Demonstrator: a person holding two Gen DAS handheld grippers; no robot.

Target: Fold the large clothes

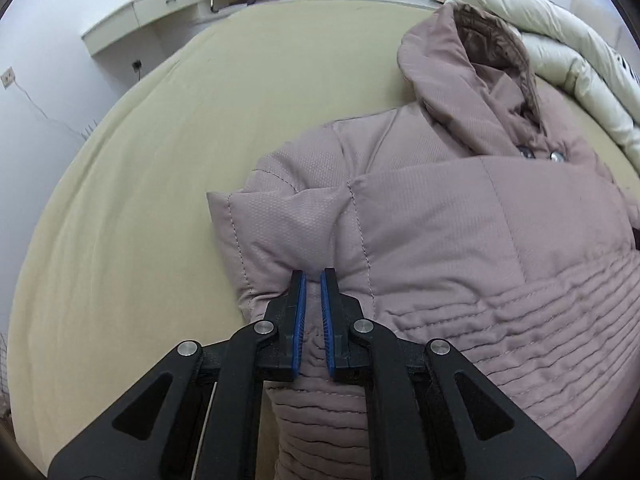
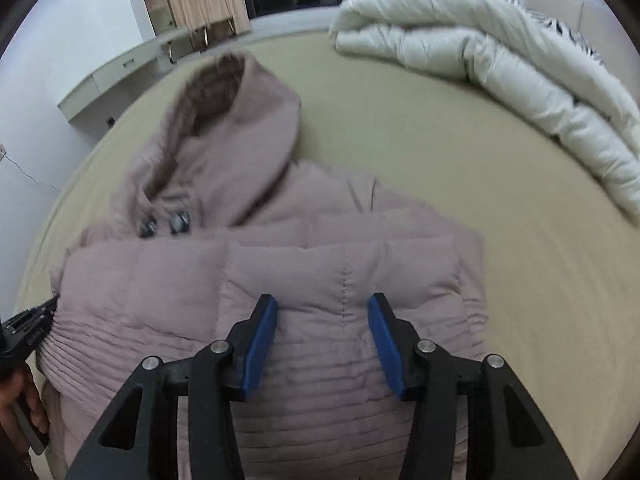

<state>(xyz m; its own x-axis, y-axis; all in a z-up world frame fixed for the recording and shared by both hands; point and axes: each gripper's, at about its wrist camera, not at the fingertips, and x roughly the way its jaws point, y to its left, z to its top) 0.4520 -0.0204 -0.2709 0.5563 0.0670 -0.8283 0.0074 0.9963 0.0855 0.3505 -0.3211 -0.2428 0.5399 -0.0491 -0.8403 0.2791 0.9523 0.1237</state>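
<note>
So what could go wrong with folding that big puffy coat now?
1. The left tongs pinch only a thin fold of the mauve quilted hooded coat; the slick, puffy fabric might slip free.
2. The right tongs hang open over the coat, gripping nothing, so a pull from one side could drag it crooked across the beige bed sheet.
3. The hood lies spread out and may bunch up.

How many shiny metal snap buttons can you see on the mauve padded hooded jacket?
2. Both metal snap buttons sit side by side at the collar of the mauve padded hooded jacket, just below the hood opening: one left, one right. Others may be hidden under folds.
</note>
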